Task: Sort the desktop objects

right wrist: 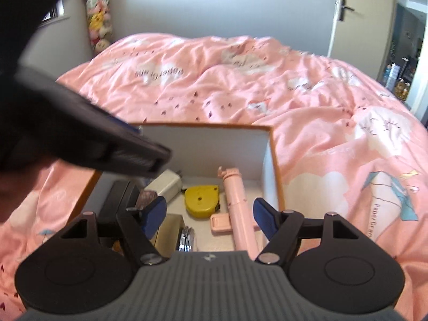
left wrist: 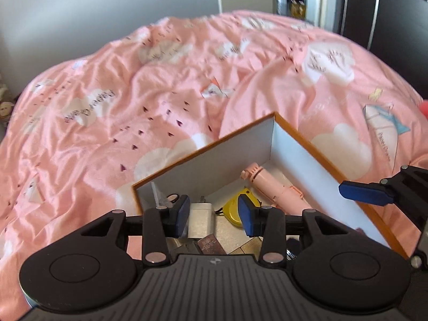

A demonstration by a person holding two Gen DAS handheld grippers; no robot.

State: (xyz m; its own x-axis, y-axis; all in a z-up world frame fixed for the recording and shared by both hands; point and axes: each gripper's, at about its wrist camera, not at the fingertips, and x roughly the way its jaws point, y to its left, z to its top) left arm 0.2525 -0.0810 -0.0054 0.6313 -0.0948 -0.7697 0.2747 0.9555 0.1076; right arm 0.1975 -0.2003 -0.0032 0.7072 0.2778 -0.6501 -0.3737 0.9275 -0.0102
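Pink bedding printed "Paper Crane" carries my open box, orange-rimmed and white inside. Beneath both tools it holds one yellow tape measure, one pink stick and one white charger. My left gripper and right gripper gape empty.

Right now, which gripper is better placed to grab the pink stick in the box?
Right, probably. The right gripper hangs open with the pink stick between its fingers; the left gripper is over the white charger.
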